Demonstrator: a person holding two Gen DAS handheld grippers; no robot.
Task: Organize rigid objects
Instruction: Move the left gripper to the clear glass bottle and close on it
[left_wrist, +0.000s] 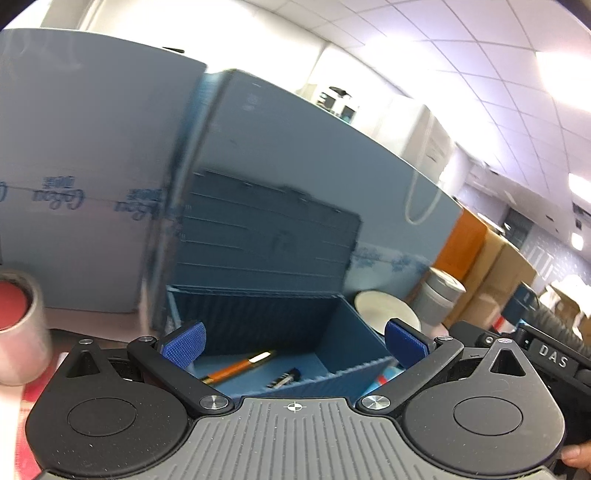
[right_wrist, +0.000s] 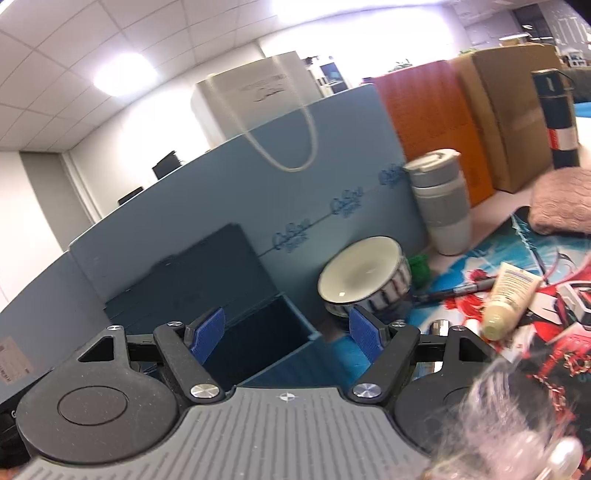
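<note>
An open box (left_wrist: 332, 343) stands on the table with its lid (left_wrist: 266, 229) raised against a panel (left_wrist: 295, 147) behind it. In the box lie a pen (left_wrist: 236, 367) and, right of it, a small brush (left_wrist: 284, 380). Right of the box sits a bowl (right_wrist: 364, 277) — behind it, further right, a lidded cup (right_wrist: 441, 203). A tube (right_wrist: 508, 299) lies on a printed mat (right_wrist: 554, 295) right of the bowl.

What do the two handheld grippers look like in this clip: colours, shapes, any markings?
Both match: the left gripper and right gripper have ribbed grey bodies printed with a small white crosshair, round black side housings, black linkage arms with silver screws, and blue textured finger pads. The left view shows white "DAS" lettering on the other gripper's black side.
</note>
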